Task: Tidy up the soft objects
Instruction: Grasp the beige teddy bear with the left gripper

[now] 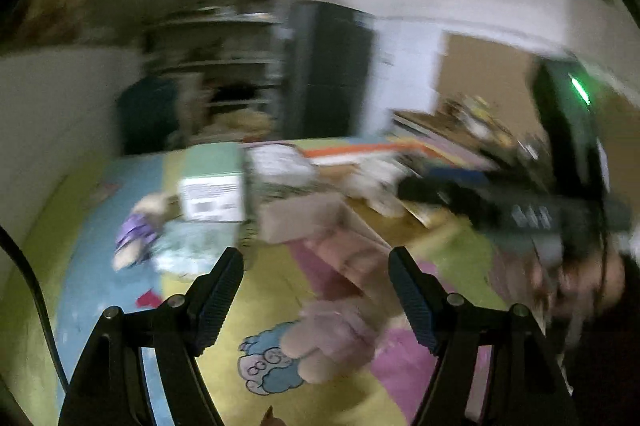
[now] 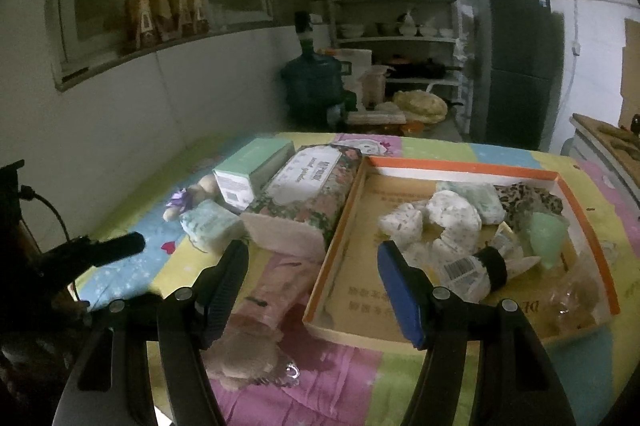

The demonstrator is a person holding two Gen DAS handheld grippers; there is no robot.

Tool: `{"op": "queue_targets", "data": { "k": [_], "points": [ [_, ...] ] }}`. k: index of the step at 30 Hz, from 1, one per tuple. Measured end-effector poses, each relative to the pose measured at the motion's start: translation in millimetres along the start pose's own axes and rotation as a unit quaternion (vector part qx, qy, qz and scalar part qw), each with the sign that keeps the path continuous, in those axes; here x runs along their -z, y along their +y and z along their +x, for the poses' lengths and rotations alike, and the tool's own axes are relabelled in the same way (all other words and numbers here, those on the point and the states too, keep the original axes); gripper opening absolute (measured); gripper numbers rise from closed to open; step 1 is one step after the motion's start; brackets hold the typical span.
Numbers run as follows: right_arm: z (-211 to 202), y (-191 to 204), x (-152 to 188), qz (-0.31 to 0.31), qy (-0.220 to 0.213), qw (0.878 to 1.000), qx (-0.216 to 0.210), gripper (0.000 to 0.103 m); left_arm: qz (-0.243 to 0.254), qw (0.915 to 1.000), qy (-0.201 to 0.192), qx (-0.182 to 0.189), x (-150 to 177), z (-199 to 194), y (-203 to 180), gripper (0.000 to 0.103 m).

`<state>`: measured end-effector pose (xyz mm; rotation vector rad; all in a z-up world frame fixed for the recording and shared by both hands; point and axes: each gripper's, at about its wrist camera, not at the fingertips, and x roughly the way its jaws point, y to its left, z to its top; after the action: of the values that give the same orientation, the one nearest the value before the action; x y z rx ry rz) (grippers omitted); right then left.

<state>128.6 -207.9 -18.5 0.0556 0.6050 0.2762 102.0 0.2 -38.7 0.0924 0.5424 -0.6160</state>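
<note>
On the left of the bench (image 2: 440,378), covered by a patchwork cloth, a small plush doll in a purple dress (image 2: 188,200) is seen lying beside a soft tissue pack (image 2: 210,224) and a mint carton (image 2: 252,172). The left hand-held gripper (image 1: 316,290) is held with its jaws spread and empty above a beige plush toy (image 1: 332,342); that view is blurred, so finer detail cannot be told. The plush is best taken at its fuzzy, yielding middle, judged to compress readily, with a gentle squeeze. A floral tissue packet (image 2: 308,194), crinkly film by its look, is propped on the rim of the orange-edged cardboard tray (image 2: 460,164). The right hand-held gripper (image 2: 312,282) is likewise spread and empty over the tray's near-left corner. In the tray are gathered a spotted white neck pillow (image 2: 452,226), a leopard-print cloth (image 2: 532,200) and a green pouch (image 2: 546,232).
</note>
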Motion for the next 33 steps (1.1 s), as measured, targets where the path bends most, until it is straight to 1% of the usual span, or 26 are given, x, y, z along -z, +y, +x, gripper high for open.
{"op": "queue_targets", "data": {
  "k": [2, 5, 7, 10, 14, 16, 17, 19, 21, 24, 28, 30, 33],
  "points": [
    [0.1, -0.7, 1.0, 0.002, 0.002, 1.0, 0.004, 0.069, 0.064, 0.9974, 0.018, 0.028, 5.2, 7.3, -11.8, 0.074],
    [0.4, -2.2, 2.1, 0.004, 0.004, 1.0, 0.008, 0.069, 0.124, 0.9897, 0.045, 0.055, 13.1, 18.5, -25.0, 0.075],
    [-0.2, -2.4, 2.5, 0.004, 0.004, 1.0, 0.011, 0.069, 0.15, 0.9843, 0.064, 0.068, 18.2, 27.2, -28.6, 0.074],
    [-1.4, -4.2, 3.4, 0.006, 0.004, 1.0, 0.018, 0.069, 0.165, 0.9789, 0.083, 0.086, 22.1, 38.6, -30.6, 0.074],
    [-2.5, -9.5, 4.2, 0.011, 0.003, 1.0, 0.028, 0.069, 0.169, 0.9749, 0.101, 0.103, 23.5, 49.6, -31.7, 0.071],
    [-2.4, -11.4, 3.9, 0.014, 0.002, 0.999, 0.031, 0.069, 0.166, 0.9744, 0.105, 0.11, 24.6, 52.8, -29.5, 0.059],
    [-2.4, -12.6, 4.0, 0.015, 0.002, 0.999, 0.031, 0.069, 0.164, 0.9749, 0.107, 0.107, 24.9, 55.0, -29.1, 0.048],
    [-0.8, -13.9, 4.1, 0.018, 0.003, 0.999, 0.031, 0.069, 0.157, 0.9758, 0.106, 0.11, 27.5, 55.3, -28.3, 0.046],
    [-0.1, -13.5, 4.3, 0.017, 0.005, 0.999, 0.029, 0.069, 0.149, 0.9768, 0.102, 0.114, 30.4, 51.1, -27.2, 0.041],
    [3.4, -11.4, 5.1, 0.018, 0.01, 1.0, 0.018, 0.069, 0.127, 0.9795, 0.1, 0.12, 33.4, 41.4, -24.6, 0.039],
    [11.4, -5.9, 8.0, 0.026, 0.023, 0.999, -0.016, 0.069, 0.091, 0.9839, 0.079, 0.132, 38.7, 11.8, -21.2, 0.038],
    [15.5, 0.1, 10.2, 0.025, 0.028, 0.999, -0.028, 0.069, 0.086, 0.9848, 0.07, 0.134, 40.1, -3.6, -19.7, 0.038],
    [22.0, 12.7, 13.8, 0.023, 0.032, 0.998, -0.042, 0.069, 0.084, 0.9871, 0.057, 0.124, 41.8, -28.3, -16.6, 0.038]
  ]
}}
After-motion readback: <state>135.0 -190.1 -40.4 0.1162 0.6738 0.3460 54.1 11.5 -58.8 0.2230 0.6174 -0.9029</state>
